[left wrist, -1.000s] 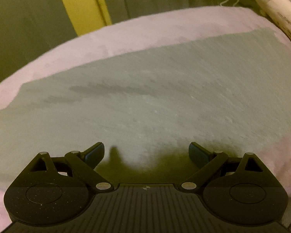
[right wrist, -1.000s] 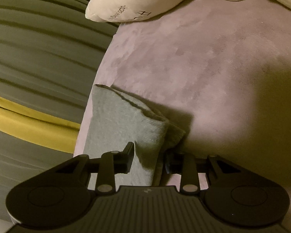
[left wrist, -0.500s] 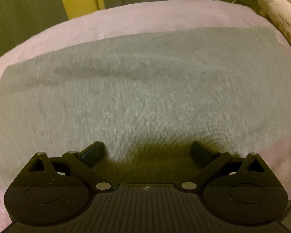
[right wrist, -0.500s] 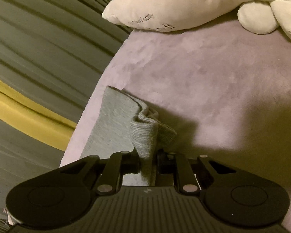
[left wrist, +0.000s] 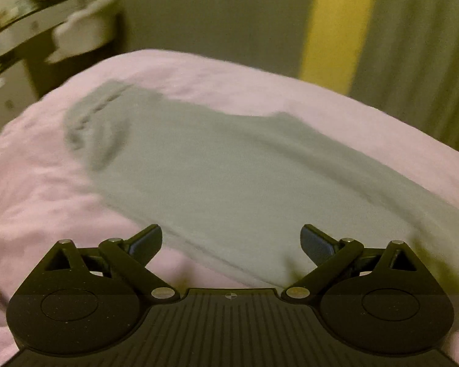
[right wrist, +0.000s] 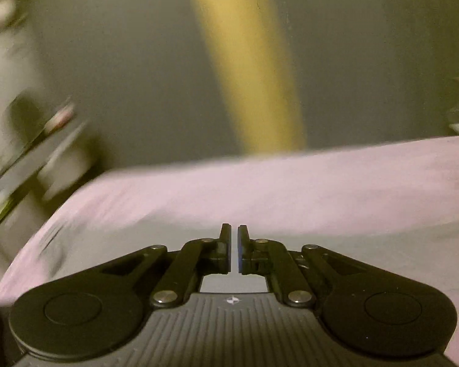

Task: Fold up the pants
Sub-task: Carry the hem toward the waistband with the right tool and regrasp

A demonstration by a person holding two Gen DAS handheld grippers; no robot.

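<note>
Pants lie spread beyond the gaping left claw; right claw closed.

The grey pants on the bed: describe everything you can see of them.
The grey pants look like soft knit cloth, spread mostly flat across the pink bedcover, running from upper left to lower right in the left wrist view. The far left end is bunched into ridges; motion blur hides finer detail. The left gripper hangs over their near edge with its jaws wide apart, not pinching them. Only the bedcover visibly touches them.
</note>
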